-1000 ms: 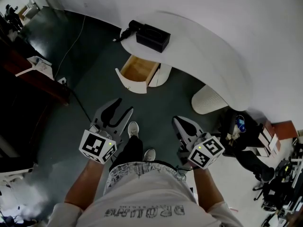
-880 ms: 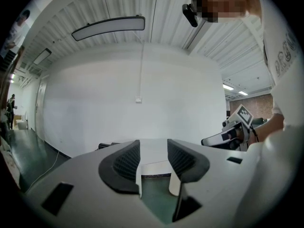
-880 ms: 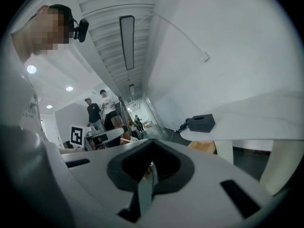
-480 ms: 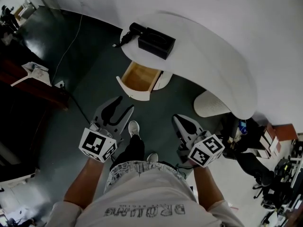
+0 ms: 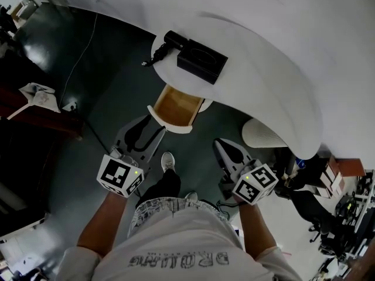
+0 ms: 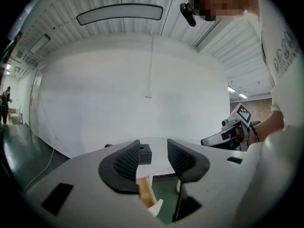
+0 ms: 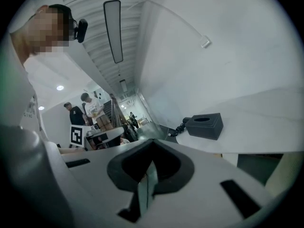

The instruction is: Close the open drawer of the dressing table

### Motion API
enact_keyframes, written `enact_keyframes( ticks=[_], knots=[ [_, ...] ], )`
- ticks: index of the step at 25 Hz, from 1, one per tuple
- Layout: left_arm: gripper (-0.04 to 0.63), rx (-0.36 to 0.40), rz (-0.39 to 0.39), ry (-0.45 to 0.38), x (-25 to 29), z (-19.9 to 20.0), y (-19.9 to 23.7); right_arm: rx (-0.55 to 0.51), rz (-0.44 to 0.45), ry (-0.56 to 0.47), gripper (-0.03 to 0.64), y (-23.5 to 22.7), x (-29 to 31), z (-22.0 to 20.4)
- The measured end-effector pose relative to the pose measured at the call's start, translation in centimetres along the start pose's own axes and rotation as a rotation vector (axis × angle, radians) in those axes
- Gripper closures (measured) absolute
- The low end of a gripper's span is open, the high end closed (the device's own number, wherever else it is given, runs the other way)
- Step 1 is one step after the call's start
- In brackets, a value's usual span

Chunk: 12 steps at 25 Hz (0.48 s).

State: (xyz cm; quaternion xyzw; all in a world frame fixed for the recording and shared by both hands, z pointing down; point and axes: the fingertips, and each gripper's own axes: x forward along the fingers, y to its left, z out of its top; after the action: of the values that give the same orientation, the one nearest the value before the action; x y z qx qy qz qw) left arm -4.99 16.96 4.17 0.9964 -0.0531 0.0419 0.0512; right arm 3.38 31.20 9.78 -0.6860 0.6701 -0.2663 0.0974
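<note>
Head view: the left gripper (image 5: pixel 151 130) hangs with its jaws spread. The open drawer (image 5: pixel 176 105) of the dressing table (image 5: pixel 258 51) lies just ahead of their tips, its curved white front nearest them; I can't tell whether they touch it. The right gripper (image 5: pixel 225 151) is held off to the side, well back from the drawer. A black box (image 5: pixel 202 63) sits on the tabletop beyond the drawer.

Left gripper view: the left gripper (image 6: pixel 153 156) has its jaws apart with nothing in them. The drawer (image 6: pixel 145 194) shows its wooden side low down, below and between the jaws. The black box (image 6: pixel 145 154) sits far ahead, framed in the gap.

Right gripper view: the right gripper (image 7: pixel 153 145) has its jaws pressed together on nothing. The black box (image 7: pixel 204 125) stands ahead and to the right of them on the dressing table (image 7: pixel 266 122).

To my eye the left gripper is the one placed to do the closing. It would do best to meet the middle of the white front squarely and push straight in along the drawer's travel. A shove at one corner might skew the drawer (and that rounded front looks easy to slide off). Grasping hardly seems needed, since a flat, steady press should do until the front sits flush.
</note>
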Motion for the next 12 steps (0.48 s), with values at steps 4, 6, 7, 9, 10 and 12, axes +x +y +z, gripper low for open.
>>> enact_keyframes(
  ticks=[4, 6, 7, 9, 10, 12],
  knots=[
    [0.399, -0.017, 0.001, 0.015, 1.2, -0.5, 3.3, 0.005, -0.010, 0.020, 0.609, -0.7, 3.1, 0.8],
    [0.399, -0.024, -0.003, 0.021, 1.8, -0.7, 4.8, 0.009, -0.017, 0.028, 0.609, -1.1, 4.6, 1.3],
    [0.399, -0.025, -0.007, 0.024, 2.2, -0.7, 5.4, 0.011, -0.021, 0.032, 0.609, -1.4, 5.3, 1.5],
    [0.399, -0.025, -0.017, 0.028, 3.0, -0.8, 6.6, 0.014, -0.031, 0.042, 0.609, -1.8, 6.5, 1.9],
    [0.399, -0.024, -0.023, 0.030, 3.3, -0.8, 7.2, 0.015, -0.036, 0.046, 0.609, -2.0, 7.1, 2.0],
    [0.399, -0.026, -0.034, 0.031, 3.9, -1.0, 8.4, 0.019, -0.046, 0.050, 0.609, -2.4, 8.3, 2.4]
  ],
)
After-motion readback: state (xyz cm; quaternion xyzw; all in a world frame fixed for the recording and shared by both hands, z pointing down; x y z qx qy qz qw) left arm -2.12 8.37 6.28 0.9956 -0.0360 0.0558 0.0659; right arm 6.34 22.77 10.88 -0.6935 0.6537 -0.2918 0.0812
